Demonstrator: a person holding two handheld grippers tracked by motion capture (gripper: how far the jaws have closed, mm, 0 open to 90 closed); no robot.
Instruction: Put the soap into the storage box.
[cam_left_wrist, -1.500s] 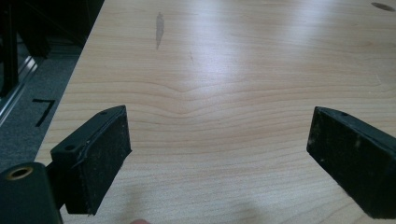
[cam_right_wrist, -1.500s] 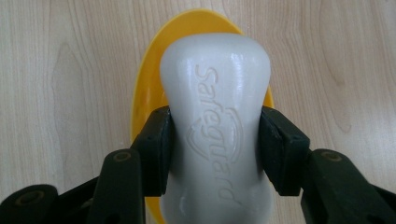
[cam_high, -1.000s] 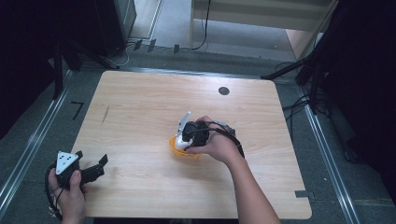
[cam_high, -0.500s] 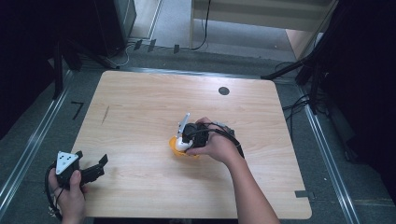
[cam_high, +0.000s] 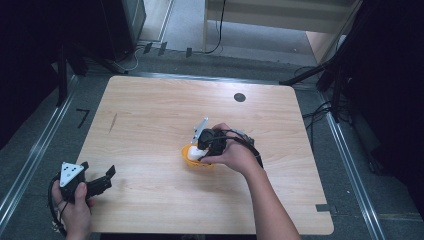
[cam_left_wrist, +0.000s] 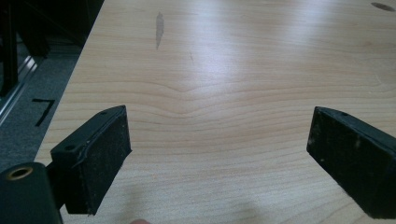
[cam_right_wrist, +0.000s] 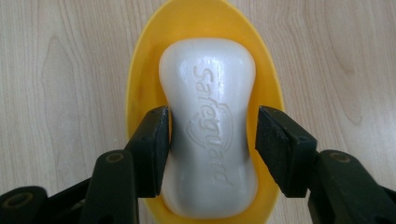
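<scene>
Right gripper (cam_right_wrist: 210, 140) straddling white soap bar (cam_right_wrist: 208, 126) in yellow dish (cam_right_wrist: 140, 93) | jaws flanking its waist, right pad apparently not touching | likely slick, firm (grip waist) | left gripper (cam_left_wrist: 219, 158) idling, jaws spread.

soap bar (cam_right_wrist: 209, 126) near end behind the right tongs (cam_right_wrist: 211, 140), yellow dish (cam_high: 191, 156) mostly under hand (cam_high: 235, 155)

We see the soap (cam_right_wrist: 208, 135) lying in the dish (cam_right_wrist: 140, 79), which sits on the table (cam_high: 150, 115) near its middle. Our right gripper (cam_right_wrist: 210, 140) straddles the soap's waist, one jaw on each side, perhaps just touching on the left. Our left gripper (cam_high: 100, 182) sits well apart at the table's near left corner, with the bare tabletop before it.
</scene>
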